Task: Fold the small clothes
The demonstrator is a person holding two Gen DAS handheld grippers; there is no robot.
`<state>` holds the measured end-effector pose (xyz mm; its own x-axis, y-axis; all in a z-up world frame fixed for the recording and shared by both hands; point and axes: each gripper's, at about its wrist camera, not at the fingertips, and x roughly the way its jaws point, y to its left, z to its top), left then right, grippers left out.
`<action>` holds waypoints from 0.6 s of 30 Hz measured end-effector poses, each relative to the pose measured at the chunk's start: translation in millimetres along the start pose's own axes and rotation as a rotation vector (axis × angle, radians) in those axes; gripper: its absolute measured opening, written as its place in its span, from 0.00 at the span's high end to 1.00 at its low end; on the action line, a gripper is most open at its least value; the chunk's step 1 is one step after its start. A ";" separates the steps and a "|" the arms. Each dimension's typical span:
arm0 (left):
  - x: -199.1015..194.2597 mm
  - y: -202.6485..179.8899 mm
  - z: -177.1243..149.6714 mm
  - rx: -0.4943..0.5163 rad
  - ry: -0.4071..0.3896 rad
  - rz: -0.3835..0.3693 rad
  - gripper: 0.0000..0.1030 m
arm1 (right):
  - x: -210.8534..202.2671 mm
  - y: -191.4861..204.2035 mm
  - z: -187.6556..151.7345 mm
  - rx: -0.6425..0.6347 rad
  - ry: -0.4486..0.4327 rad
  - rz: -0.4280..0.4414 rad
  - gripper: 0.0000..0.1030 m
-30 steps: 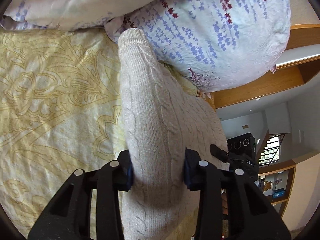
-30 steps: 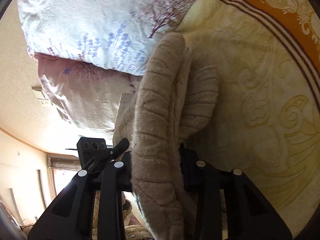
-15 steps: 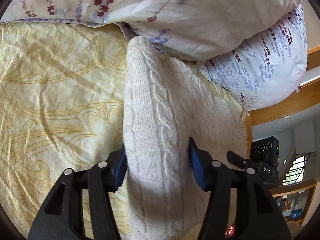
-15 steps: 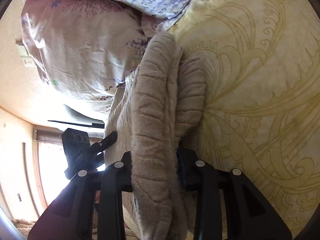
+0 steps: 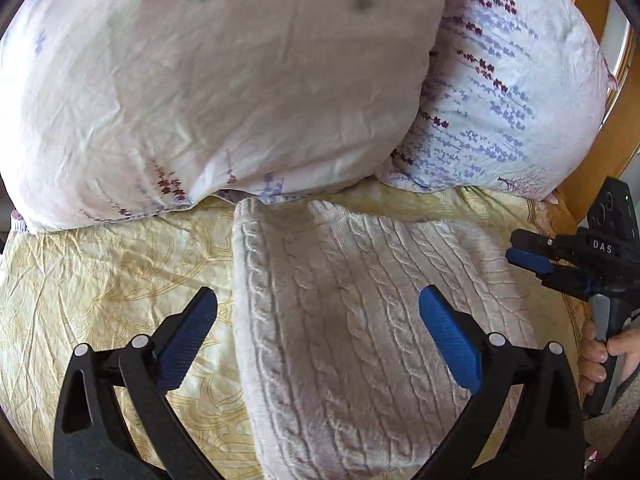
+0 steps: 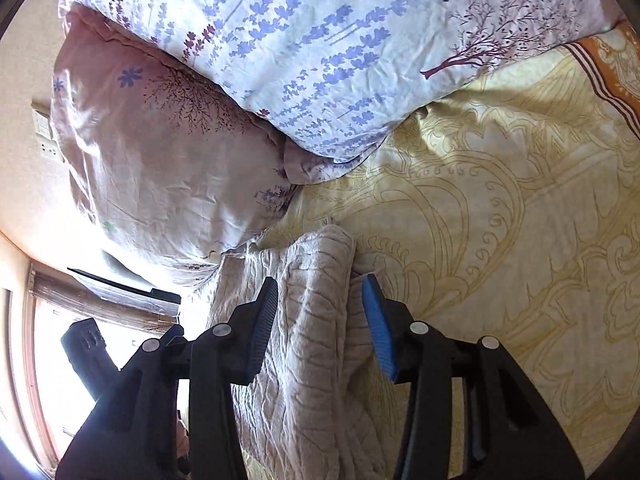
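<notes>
A cream cable-knit sweater (image 5: 360, 320) lies folded on the yellow patterned bedsheet (image 5: 100, 280), its far edge against the pillows. My left gripper (image 5: 318, 328) is open wide, its blue pads spread over the sweater's left part without holding it. The sweater also shows in the right wrist view (image 6: 316, 340), bunched at its edge. My right gripper (image 6: 320, 320) is open, with its pads on either side of that edge and a gap on each side. The right gripper also shows in the left wrist view (image 5: 560, 264) at the sweater's right edge.
Two floral pillows (image 5: 200, 80) (image 5: 512, 92) lie just beyond the sweater. A wooden headboard (image 5: 600, 160) stands at the right. The bedsheet (image 6: 500, 240) stretches out to the right in the right wrist view, with an orange border (image 6: 616, 72) at the far corner.
Both grippers have opened and let go of the sweater. It was held up between them; now it lies flat on the sheet by the pillows.
</notes>
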<state>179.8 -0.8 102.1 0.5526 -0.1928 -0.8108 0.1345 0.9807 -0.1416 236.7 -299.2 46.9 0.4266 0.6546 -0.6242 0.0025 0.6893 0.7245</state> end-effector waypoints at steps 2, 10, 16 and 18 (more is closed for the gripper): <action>14.5 -12.5 2.1 0.029 0.043 0.036 0.02 | 5.5 -4.2 1.6 0.001 0.028 -0.013 0.55; 41.5 -18.5 -6.7 0.052 0.126 0.084 0.02 | 22.9 0.0 -9.0 -0.038 0.085 -0.057 0.86; 54.0 -13.0 -5.5 0.035 0.171 0.061 0.02 | 30.1 -7.9 -4.0 -0.012 0.085 -0.113 0.88; 61.6 -13.6 -4.5 0.026 0.182 0.050 0.02 | 35.1 -10.0 -2.3 0.006 0.088 -0.115 0.88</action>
<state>208.3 -25.9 51.5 0.4016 -0.1329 -0.9061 0.1332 0.9874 -0.0858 249.6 -282.4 17.1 0.3424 0.5965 -0.7259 0.0518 0.7595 0.6485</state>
